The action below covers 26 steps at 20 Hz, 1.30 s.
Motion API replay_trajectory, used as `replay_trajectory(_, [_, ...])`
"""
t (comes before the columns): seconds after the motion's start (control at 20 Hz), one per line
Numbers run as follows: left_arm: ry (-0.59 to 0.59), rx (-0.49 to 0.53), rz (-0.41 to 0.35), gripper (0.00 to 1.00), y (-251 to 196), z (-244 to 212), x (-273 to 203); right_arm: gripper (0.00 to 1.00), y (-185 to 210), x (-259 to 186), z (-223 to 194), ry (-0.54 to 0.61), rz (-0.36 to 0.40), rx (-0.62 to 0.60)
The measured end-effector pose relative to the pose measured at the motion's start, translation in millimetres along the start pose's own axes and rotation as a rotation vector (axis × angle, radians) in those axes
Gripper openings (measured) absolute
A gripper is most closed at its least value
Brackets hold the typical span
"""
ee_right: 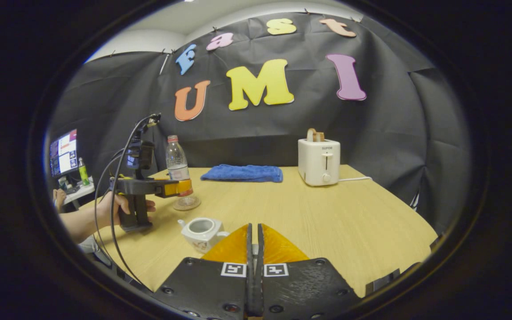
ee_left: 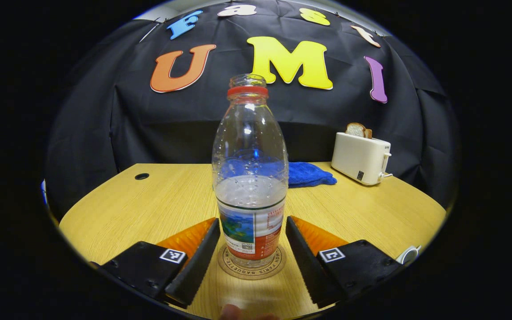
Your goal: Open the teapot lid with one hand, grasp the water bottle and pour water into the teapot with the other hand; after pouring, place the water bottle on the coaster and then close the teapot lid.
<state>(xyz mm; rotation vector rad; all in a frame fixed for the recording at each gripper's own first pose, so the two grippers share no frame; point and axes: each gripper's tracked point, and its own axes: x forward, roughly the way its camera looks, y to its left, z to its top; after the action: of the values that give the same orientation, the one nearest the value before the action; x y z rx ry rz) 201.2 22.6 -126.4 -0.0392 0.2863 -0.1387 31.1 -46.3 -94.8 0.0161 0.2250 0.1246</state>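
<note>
Left gripper view: my left tongs (ee_left: 252,242) stand open, fingers either side of the clear plastic water bottle with the red neck ring (ee_left: 250,178), a gap showing on each side. The bottle stands upright on the round printed coaster (ee_left: 252,269), part full, so I judge the set-down step done; next I back straight off toward the near edge.

Right gripper view: my right tongs (ee_right: 254,242) look pressed together; I can't tell if they hold the lid. The small white teapot (ee_right: 202,232), lid off, sits just left of them on the light wood counter (ee_right: 327,218). Closing comes next; bare wood lies to the right.
</note>
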Motion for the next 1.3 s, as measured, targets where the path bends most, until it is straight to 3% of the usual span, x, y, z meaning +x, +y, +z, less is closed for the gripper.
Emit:
replay_trajectory(0.05, [0.001,-0.007,-0.009,0.99,-1.1,-2.4,4.0,0.0,0.8,-0.3,1.1,-0.001,0.0,-0.003])
replay_trajectory(0.4, [0.093,-0.045,0.003,1.0,9.6,-20.0,-37.1,0.02,16.5,5.9,10.8,-0.02,0.023,-0.022])
replay_trajectory(0.9, [-0.08,-0.04,0.171,1.0,74.8,13.3,-179.3,0.02,71.0,54.0,33.3,-0.038,0.141,-0.053])
replay_trajectory(1.3, [-0.1,0.028,0.3,1.0,116.0,6.5,-242.9,0.0,95.6,78.4,24.3,-0.02,0.182,-0.085])
